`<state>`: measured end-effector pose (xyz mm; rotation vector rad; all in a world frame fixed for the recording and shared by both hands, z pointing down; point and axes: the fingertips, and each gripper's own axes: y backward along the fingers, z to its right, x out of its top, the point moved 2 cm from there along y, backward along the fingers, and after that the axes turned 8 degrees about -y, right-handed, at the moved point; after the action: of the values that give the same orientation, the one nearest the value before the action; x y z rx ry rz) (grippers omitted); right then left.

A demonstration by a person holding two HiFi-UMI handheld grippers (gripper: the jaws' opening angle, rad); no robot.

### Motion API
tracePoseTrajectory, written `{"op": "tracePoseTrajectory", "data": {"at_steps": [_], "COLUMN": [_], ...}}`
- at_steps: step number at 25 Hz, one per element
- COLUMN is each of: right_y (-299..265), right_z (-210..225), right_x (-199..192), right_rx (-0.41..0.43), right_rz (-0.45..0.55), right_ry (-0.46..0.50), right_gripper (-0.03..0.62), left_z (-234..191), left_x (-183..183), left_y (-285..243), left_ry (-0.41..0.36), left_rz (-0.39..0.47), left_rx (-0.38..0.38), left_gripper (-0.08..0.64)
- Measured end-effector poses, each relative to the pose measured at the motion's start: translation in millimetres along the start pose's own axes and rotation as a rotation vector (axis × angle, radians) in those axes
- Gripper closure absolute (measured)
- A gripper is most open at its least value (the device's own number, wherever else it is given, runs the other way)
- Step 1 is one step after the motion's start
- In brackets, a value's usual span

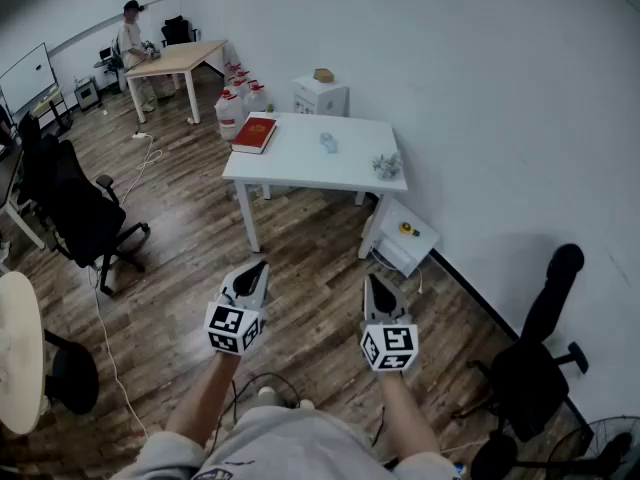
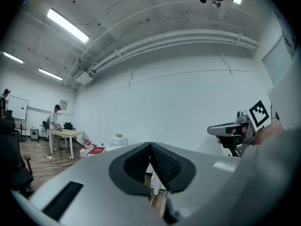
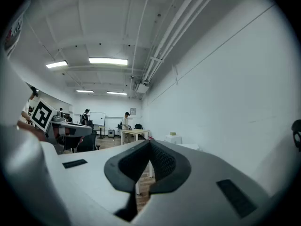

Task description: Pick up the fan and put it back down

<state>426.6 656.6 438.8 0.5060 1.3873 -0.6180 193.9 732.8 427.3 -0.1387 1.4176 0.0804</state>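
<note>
The fan [image 1: 604, 447] shows only as a piece of dark wire grille at the bottom right corner of the head view, behind and to the right of my hands. My left gripper [image 1: 262, 265] and right gripper [image 1: 370, 279] are held level over the wooden floor, side by side, far from the fan. Both are shut with nothing between the pads. In the left gripper view the left gripper's [image 2: 150, 147] pads meet at a thin seam, and the right gripper [image 2: 230, 130] shows at its right. The right gripper's [image 3: 150, 145] own view also shows closed pads.
A white table [image 1: 300, 163] stands ahead with a red book [image 1: 254, 133] and small items on it. A white box [image 1: 405, 238] sits by its right leg. Black office chairs stand at the left [image 1: 85, 218] and right [image 1: 535, 368]. A person [image 1: 130, 30] stands far off.
</note>
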Motion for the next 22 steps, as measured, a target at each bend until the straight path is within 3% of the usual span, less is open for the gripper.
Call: {"op": "tracePoseTrajectory", "data": {"at_steps": [2,5,7,9,11,22], "right_y": [-2,-6,-10,-14,-15,-29], "right_z": [-5,-9,-13,-16,-16,-2], "right_x": [-4,-6,-6,-12,-17,-20], "right_rx": [0.009,0.026,0.047,0.061,0.057,0.032], "right_rz": [0.01,0.01,0.002,-0.018,-0.034,-0.039], "right_ry": [-0.01,-0.01,-0.011,-0.026,-0.03,-0.026], "right_gripper": [0.6,0.54,0.451,0.293,0.241,0.198], "left_z": [-5,-8,-8,-6,-4,-9], "left_x": [-3,-6,-8,-10,-11,-18], "left_y": [2,2,1,1,1,-10], "left_ry": [-0.002,0.001,0.005,0.009,0.01,0.013], "left_rz": [-0.002,-0.007,-0.01,-0.013,-0.014,-0.021], "left_rx": [-0.003,-0.006,-0.008,-0.013,-0.02,-0.015], "left_gripper": [0.555,0.556,0.556,0.556,0.555,0.555]}}
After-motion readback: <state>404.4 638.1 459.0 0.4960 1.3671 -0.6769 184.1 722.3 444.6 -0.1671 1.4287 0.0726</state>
